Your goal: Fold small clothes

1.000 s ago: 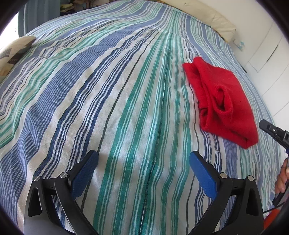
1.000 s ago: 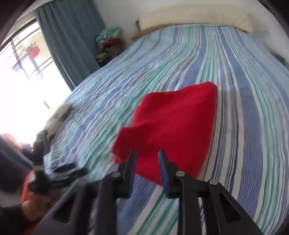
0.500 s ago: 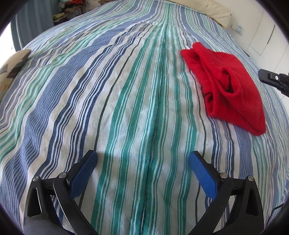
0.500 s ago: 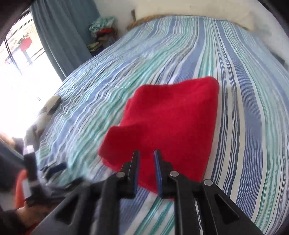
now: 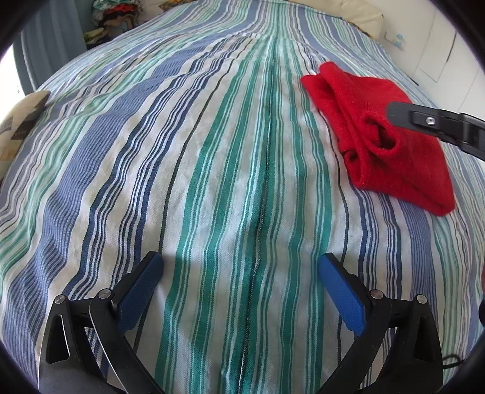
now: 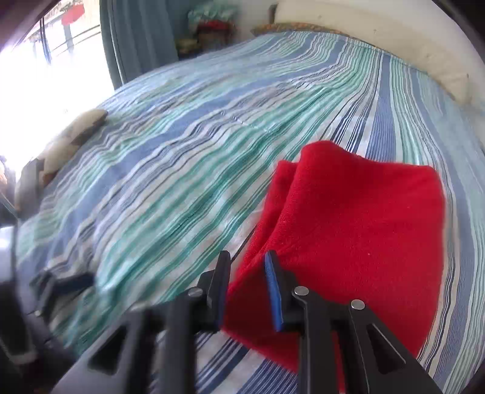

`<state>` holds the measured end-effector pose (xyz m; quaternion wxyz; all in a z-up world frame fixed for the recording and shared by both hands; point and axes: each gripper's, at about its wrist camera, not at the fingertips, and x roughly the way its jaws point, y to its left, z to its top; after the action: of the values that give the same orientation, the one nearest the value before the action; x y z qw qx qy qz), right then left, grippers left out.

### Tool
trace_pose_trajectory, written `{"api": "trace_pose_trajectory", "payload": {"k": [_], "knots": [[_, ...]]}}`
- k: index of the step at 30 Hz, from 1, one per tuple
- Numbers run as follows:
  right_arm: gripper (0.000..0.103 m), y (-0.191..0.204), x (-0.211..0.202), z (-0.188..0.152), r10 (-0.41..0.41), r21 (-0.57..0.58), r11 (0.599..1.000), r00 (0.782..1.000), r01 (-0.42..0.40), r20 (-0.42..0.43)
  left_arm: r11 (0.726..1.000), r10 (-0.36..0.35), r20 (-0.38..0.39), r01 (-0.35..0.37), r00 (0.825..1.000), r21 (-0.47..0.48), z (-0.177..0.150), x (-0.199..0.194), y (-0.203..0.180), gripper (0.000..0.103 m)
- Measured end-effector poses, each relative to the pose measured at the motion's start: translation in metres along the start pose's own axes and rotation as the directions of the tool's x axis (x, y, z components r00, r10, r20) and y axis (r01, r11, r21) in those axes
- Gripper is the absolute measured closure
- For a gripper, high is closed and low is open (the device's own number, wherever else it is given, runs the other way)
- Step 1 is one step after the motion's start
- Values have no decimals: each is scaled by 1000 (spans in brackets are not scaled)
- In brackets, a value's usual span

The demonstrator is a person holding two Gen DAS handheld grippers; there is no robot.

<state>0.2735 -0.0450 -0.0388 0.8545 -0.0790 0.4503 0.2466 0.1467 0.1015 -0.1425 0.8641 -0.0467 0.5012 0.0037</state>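
A red fleece garment (image 5: 394, 157), folded over with a sleeve opening showing, lies on the right side of the striped bed. My right gripper (image 6: 247, 263) hovers at the garment's (image 6: 363, 227) near left edge. Its jaws are opening, with red cloth showing in the narrow gap and no pad visibly pressing on it. In the left wrist view one black finger of the right gripper (image 5: 424, 121) reaches over the garment from the right. My left gripper (image 5: 239, 266) stands wide open over bare bedspread, well to the left of the garment, holding nothing.
The blue, green and white striped bedspread (image 5: 151, 151) covers the whole bed. A patterned cushion (image 5: 21, 118) lies at the left edge. A pile of clothes (image 6: 212, 27) sits beyond the far corner by a curtain. A pale headboard pad (image 6: 379, 36) runs along the back.
My right gripper has moved in over the garment's near left edge, and its jaws now stand wider than half a second ago. The left gripper has stayed in place.
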Motion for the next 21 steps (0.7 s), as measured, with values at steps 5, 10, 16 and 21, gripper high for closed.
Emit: {"api": "trace_pose_trajectory", "payload": {"k": [5,10,16,21], "knots": [[76,-52,-80,-46,-74,186,982,986,45,152,1000,23,9,-23,1000,19,-1,4,-3,1],[76,-124,-100,-103,-202,359,916,979,177,32,998,50,32,-52,998,41,-3,7,-7,0],[76,-104,-76,-125,-177,193,963,982,186,-66,997,52,69,-56,996,46,-9,5,-7,0],[64,-97,-58,-114,-210,168,962,976,216,-57,997,50,84,-54,995,47,-12,2,-8,0]]}}
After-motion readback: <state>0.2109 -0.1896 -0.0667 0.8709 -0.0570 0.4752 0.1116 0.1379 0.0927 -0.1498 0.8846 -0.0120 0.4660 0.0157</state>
